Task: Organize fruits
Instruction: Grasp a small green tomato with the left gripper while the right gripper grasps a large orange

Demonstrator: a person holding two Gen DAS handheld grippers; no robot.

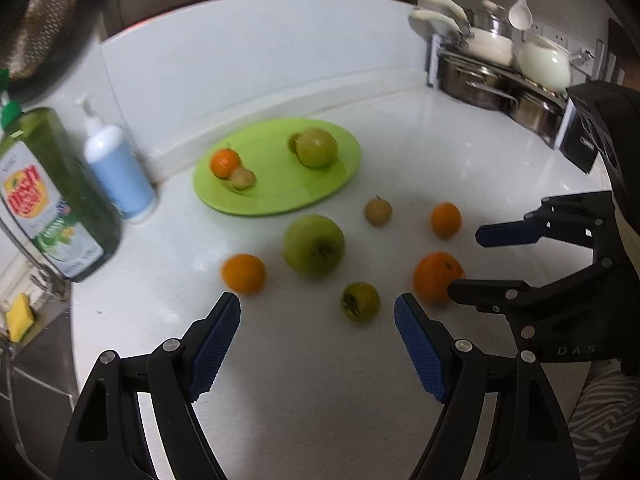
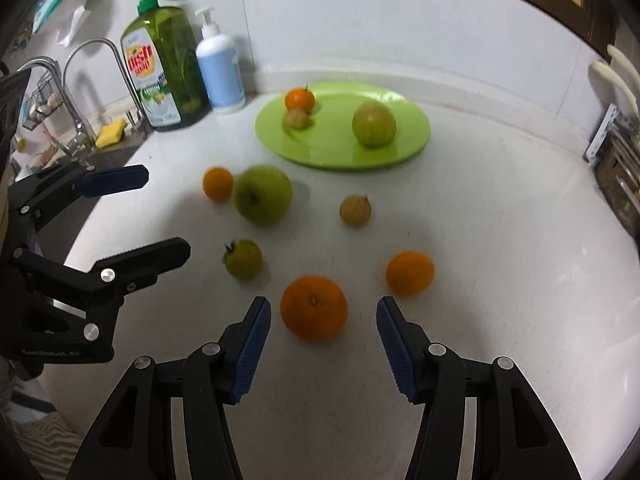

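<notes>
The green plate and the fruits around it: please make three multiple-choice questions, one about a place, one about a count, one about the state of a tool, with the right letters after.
1. Where does the green plate lie?
A. in the sink
B. on the white counter
C. on the pot rack

2. How many fruits lie on the plate?
A. three
B. one
C. five

3. In what state is the right tool?
A. shut on an orange
B. shut and empty
C. open

Key: 1 B, the plate rests flat on the counter. 2 A, a small orange, a small brownish fruit and a green apple lie there. 3 C, its fingers stand apart, with the large orange just ahead, untouched.
</notes>
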